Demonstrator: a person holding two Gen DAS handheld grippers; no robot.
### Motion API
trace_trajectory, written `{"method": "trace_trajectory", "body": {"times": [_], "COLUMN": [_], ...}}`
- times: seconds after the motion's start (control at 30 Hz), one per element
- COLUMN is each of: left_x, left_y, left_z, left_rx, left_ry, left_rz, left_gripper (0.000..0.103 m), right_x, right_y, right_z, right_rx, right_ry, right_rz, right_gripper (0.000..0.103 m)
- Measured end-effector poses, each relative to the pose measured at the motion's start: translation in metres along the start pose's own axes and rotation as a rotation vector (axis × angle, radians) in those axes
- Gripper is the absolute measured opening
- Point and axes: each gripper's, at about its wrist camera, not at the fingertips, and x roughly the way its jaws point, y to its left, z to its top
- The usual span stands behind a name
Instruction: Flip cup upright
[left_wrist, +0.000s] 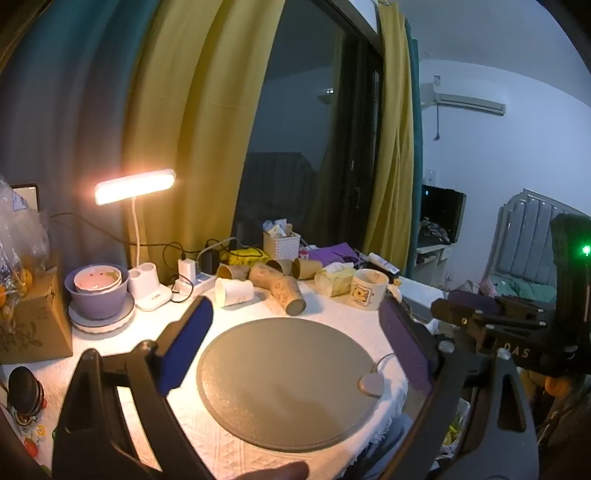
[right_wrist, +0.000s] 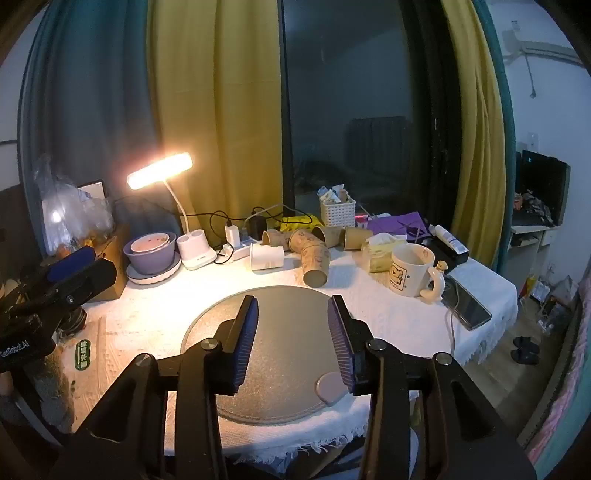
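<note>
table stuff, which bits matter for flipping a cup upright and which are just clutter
Job:
- brown paper cups lying on their sides
- white cup on its side
- left gripper, right gripper, both open, empty

Clutter:
- bear mug
- desk lamp
- stacked bowls
- phone
- white basket

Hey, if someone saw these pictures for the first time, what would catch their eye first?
Probably the glowing desk lamp at the back left of the table, the brightest thing in view. Next, the heap of brown paper cups lying on their sides behind the round grey mat, with a white cup tipped over beside them. Both open grippers, left and right, hover over the mat holding nothing.
</note>
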Motion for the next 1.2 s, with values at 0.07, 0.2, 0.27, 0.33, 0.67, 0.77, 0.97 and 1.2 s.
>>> {"method": "trace_trajectory", "body": {"times": [0.07, 0.2, 0.27, 0.33, 0.67, 0.77, 0.97, 1.2], "left_x": [0.0000, -0.0001, -0.0003, 0.0000, 0.0019, 0.0010, -0.0018, -0.0031], "left_y": [0.0000, 0.0004, 0.0006, -0.0003, -0.0008, -0.0022, -0.0016, -0.0012], "left_z": [0.0001, 0.0005, 0.0008, 0.0000, -0.0012, -0.0022, 0.0000, -0.0003], "left_rx": [0.000, -0.004, -0.004, 0.000, -0.001, 0.000, -0.005, -0.005], "left_ry": [0.000, 0.002, 0.004, 0.003, -0.004, -0.005, -0.006, -0.008], "left_rz": [0.000, -0.005, -0.007, 0.001, 0.015, 0.016, 0.014, 0.004], "left_gripper": [0.092, 0.092, 0.092, 0.092, 0.092, 0.092, 0.092, 0.092], "right_x": [0.0001, 0.0000, 0.0000, 0.0000, 0.0003, 0.0003, 0.0005, 0.0004], "right_y": [0.0002, 0.0006, 0.0008, 0.0010, 0.0021, 0.0021, 0.0023, 0.0025], "right_z": [0.0000, 0.0002, 0.0002, 0.0002, 0.0004, 0.0007, 0.0014, 0.0023], "right_rx": [-0.005, -0.010, -0.011, -0.010, -0.009, -0.010, -0.010, -0.009], "right_ry": [0.001, -0.001, -0.001, -0.001, -0.002, -0.002, -0.003, -0.003], "right_rz": [-0.003, -0.006, -0.006, -0.005, -0.005, -0.005, -0.004, -0.005], "right_gripper": [0.042, 0.045, 0.047, 0.048, 0.048, 0.048, 0.048, 0.048]}}
